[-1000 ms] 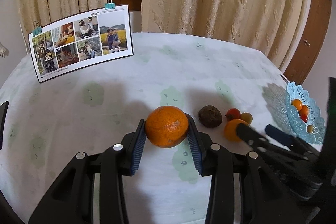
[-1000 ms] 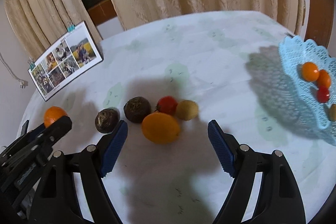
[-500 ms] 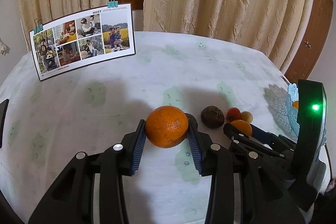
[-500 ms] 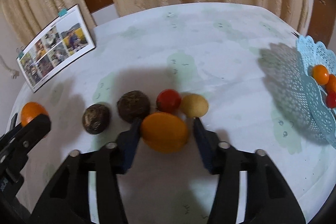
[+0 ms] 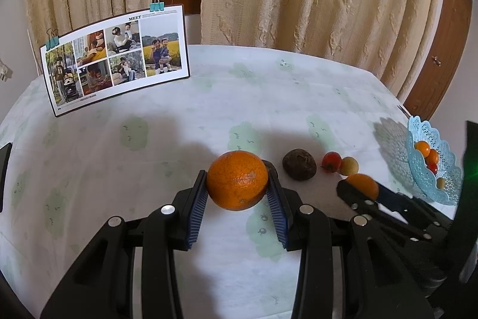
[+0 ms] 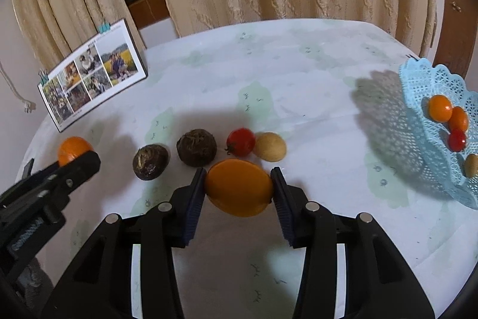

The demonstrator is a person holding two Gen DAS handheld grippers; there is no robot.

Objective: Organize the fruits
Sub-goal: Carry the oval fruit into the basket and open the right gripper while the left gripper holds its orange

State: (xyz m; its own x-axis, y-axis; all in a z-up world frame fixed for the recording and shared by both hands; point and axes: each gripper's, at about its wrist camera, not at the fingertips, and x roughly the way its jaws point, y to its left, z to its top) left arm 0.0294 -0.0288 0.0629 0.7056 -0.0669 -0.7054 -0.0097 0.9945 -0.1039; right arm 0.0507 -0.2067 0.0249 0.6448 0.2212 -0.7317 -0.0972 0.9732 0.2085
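Left wrist view: my left gripper [image 5: 237,193] pinches the orange [image 5: 237,180] between both blue pads [image 5: 197,210], one on each side. The orange hides most of a dark fruit [image 5: 271,166] directly behind it. To the right, my right gripper [image 5: 363,192] covers the lower half of the yellow-orange fruit [image 5: 363,184] it holds.

Right wrist view: my right gripper [image 6: 239,190] is closed on the yellow-orange fruit [image 6: 239,187], which is oval with its long axis running left to right between the pads. Whether it touches the tablecloth [image 6: 298,79] cannot be determined. Just beyond it, a row runs left to right: two dark wrinkled fruits [image 6: 150,161] [image 6: 196,147], a red tomato [image 6: 240,141], and a pale yellow fruit [image 6: 270,146] touching the tomato. At the far left, my left gripper [image 6: 77,166] hides the lower part of the orange [image 6: 73,148]. At the right edge, the light-blue lace basket [image 6: 418,97] is cut off by the frame; it holds small orange, red and tan fruits. At the far left of the table stands a clipped photo board [image 6: 92,79]; in the left wrist view its heading reads "MEET", and the smaller print is illegible.
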